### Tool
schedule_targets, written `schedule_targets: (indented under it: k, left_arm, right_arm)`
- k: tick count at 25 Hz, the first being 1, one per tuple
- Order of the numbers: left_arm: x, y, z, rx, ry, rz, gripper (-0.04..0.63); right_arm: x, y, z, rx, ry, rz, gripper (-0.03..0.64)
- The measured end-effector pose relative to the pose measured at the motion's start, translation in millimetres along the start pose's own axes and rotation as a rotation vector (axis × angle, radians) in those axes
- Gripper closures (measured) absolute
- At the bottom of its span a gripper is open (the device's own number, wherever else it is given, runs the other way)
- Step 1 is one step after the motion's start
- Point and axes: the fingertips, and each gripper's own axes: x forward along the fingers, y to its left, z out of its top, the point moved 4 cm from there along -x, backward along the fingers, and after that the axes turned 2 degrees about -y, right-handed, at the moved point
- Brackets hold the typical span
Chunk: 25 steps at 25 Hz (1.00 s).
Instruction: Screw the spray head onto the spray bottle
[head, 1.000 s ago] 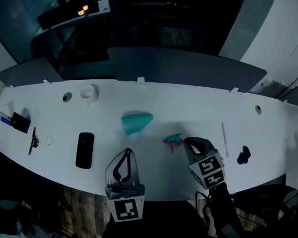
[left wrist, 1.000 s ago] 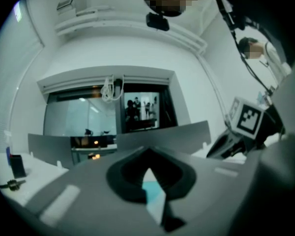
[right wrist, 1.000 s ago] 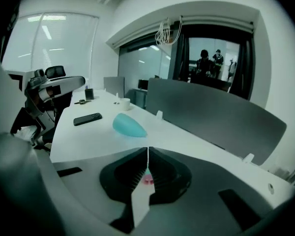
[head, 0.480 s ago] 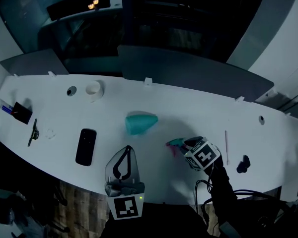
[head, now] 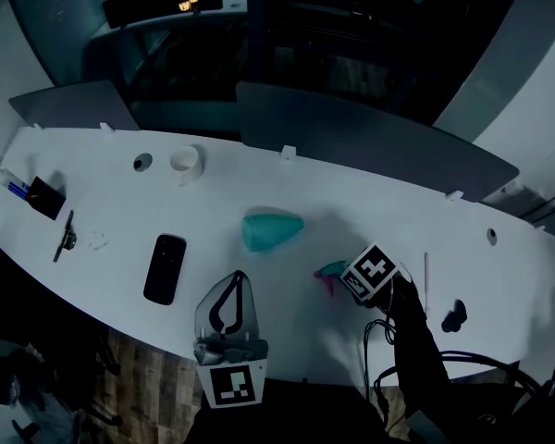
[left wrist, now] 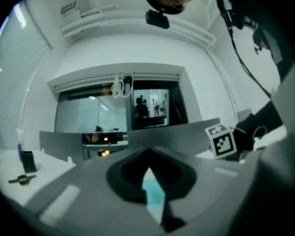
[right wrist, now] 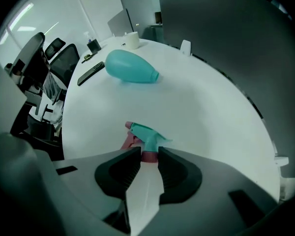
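Steeply tilted downward, the right gripper [right wrist: 148, 154] stands over the spray head [right wrist: 145, 133], which lies on the white worktop [right wrist: 206, 112] with its teal nozzle pointing away from the gripper. Its jaws have just been opening and stand released, with the pink collar of the spray head between their tips. The teal spray bottle [right wrist: 130, 67] lies on its side farther along the worktop, apart from the spray head. The left gripper [head: 235, 285] hovers level at the near edge of the worktop, jaws clenched together on nothing, just beside a dark phone [head: 165, 268]
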Motion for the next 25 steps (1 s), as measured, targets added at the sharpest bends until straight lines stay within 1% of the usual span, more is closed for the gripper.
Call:
schedule_targets:
  k: [2, 4, 7, 13, 18, 20, 22, 24, 25]
  left_arm:
    - [1.2, 1.6, 0.0, -0.006, -0.003, 0.006, 0.592]
    - [2.0, 2.2, 0.8, -0.016, -0.007, 0.012, 0.592]
    - [2.1, 3.9, 1.0, 0.004, -0.004, 0.006, 0.592]
    - [0.8, 9.5, -2.0, -0.005, 0.005, 0.022, 0.592]
    - [-0.7, 9.7, -4.4, 0.013, 0.019, 0.015, 0.592]
    - [-1.2, 10.8, -5.1, 0.007, 0.021, 0.019, 0.592]
    - [-1.3, 12.4, -5.6, 0.003, 0.02, 0.024, 0.592]
    - [-1.1, 13.6, -5.5, 0.004, 0.02, 0.026, 0.592]
    - [-0.8, 13.8, -5.3, 0.003, 0.021, 0.026, 0.592]
  right_arm:
    - [3.0, -0.6, 0.5, -0.005, 0.038, 0.016, 0.524]
    - [8.1, 0.1, -0.6, -0.015, 0.074, 0.027, 0.497]
    - [17.7, 4.2, -1.0, -0.011, 0.088, 0.039, 0.496]
    - [26.9, 6.1, 7.1, -0.001, 0.151, 0.083, 0.497]
    - [29.3, 1.2, 14.1, 0.027, 0.164, 0.08, 0.496]
    - [28.7, 1.4, 14.1, 0.006, 0.154, 0.063, 0.493]
    - [27.4, 2.7, 14.0, -0.022, 0.117, 0.045, 0.486]
    - [24.3, 4.7, 13.2, -0.04, 0.057, 0.026, 0.486]
    - [20.8, 6.1, 13.3, -0.039, 0.009, 0.022, 0.486]
